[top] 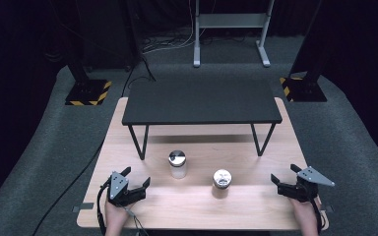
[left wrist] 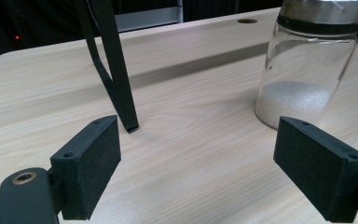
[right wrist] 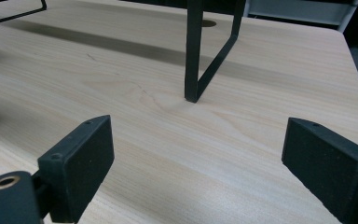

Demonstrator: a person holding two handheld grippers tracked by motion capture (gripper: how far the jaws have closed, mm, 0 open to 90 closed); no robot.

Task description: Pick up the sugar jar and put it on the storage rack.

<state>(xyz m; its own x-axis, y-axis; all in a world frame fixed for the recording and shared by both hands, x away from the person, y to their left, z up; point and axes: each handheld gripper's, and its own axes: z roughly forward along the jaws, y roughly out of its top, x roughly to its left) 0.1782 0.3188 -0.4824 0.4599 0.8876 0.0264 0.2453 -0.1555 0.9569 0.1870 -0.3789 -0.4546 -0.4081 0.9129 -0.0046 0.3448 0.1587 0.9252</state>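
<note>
Two glass jars, metal-lidded: left jar (top: pixel 177 164), white granules inside; right jar (top: pixel 221 182). No legible labels. Left gripper (top: pixel 137 183) and right gripper (top: pixel 283 179): jaws spread, empty.

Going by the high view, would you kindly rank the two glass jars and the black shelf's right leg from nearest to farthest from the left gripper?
Measured from the left gripper, whose jaws are open:
1. Jar with white powder, just to the gripper's right and slightly beyond it.
2. Second jar, further right, near the table's middle front.
3. Shelf's right leg, farthest, at the right and further back.
</note>
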